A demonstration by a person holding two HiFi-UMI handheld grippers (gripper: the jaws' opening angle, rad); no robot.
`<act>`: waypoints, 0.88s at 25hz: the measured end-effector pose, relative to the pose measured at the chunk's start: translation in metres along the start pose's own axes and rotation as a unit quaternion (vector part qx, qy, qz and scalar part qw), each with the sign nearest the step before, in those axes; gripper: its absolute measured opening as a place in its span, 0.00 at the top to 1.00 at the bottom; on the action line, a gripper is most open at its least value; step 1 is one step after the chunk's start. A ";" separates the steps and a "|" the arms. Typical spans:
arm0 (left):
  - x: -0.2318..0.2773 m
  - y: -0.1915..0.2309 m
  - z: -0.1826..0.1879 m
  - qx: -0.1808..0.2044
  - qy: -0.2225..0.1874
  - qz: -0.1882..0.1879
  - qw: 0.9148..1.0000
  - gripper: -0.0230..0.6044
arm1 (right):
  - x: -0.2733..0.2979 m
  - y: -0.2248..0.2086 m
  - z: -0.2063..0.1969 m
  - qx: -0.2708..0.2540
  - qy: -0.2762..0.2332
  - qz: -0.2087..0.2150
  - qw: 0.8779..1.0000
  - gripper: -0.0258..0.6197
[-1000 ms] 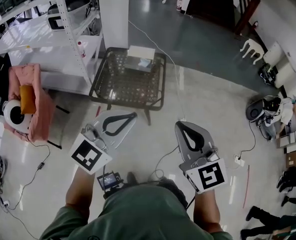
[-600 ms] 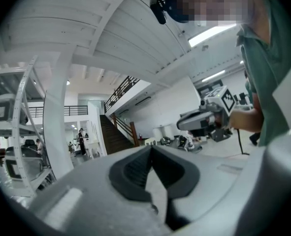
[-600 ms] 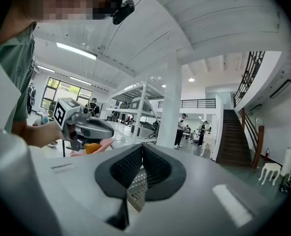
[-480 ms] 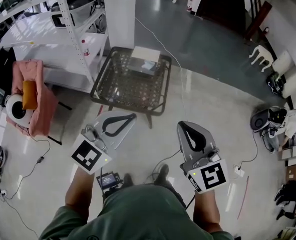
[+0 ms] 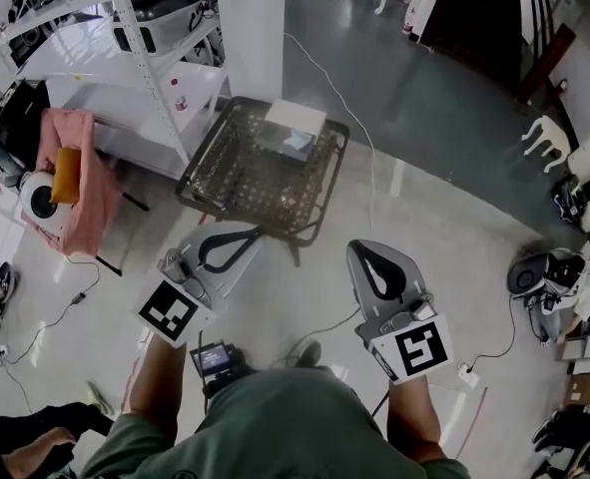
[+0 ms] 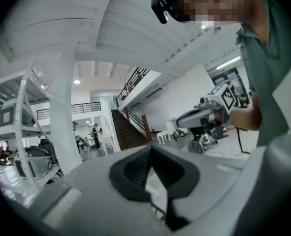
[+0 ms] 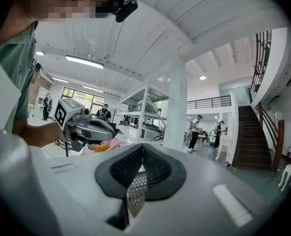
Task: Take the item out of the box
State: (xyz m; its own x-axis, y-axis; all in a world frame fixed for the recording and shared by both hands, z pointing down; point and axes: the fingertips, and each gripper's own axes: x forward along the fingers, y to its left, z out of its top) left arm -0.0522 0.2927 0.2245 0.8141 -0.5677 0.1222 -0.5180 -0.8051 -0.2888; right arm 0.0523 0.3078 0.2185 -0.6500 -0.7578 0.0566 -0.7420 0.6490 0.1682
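Note:
A pale box (image 5: 295, 128) with something light blue at its open top stands on the far side of a black wire-mesh table (image 5: 237, 173). My left gripper (image 5: 256, 234) is held level, short of the table's near edge, jaws shut with nothing between them. My right gripper (image 5: 360, 252) hangs over the floor right of the table's near corner, also shut and empty. In the left gripper view the black pads (image 6: 135, 173) meet at the tip of the left gripper (image 6: 151, 149), and the right gripper (image 6: 204, 119) shows beyond. In the right gripper view the right gripper (image 7: 143, 146) has its pads together, with mesh (image 7: 135, 193) below.
White shelving (image 5: 125, 28) and a white pillar (image 5: 257, 23) stand behind the table at the left. A pink chair (image 5: 80, 183) with an orange cushion is at far left. Cables (image 5: 329, 322) trail over the glossy floor. A white chair (image 5: 544, 133) and bags (image 5: 559, 272) are at the right.
The person has walked toward the mesh table, which now lies closer under both grippers. Both grippers were carried forward with their jaws staying shut.

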 end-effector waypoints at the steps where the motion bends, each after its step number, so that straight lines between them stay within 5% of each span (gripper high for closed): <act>1: 0.008 -0.002 0.000 0.000 0.004 0.006 1.000 0.96 | -0.002 -0.009 -0.003 0.000 -0.001 0.006 1.000 0.95; 12: 0.066 -0.011 0.004 -0.001 0.030 0.046 0.998 0.96 | -0.012 -0.073 -0.024 0.016 -0.018 0.042 0.999 0.95; 22: 0.091 0.037 -0.013 -0.005 0.021 0.014 1.000 0.96 | 0.029 -0.096 -0.031 0.019 -0.002 0.011 1.000 0.95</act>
State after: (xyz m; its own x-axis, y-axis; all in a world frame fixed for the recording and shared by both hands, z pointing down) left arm -0.0008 0.2088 0.2367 0.7881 -0.5959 0.1543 -0.5426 -0.7909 -0.2831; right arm 0.1099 0.2209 0.2346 -0.6666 -0.7433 0.0563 -0.7333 0.6674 0.1298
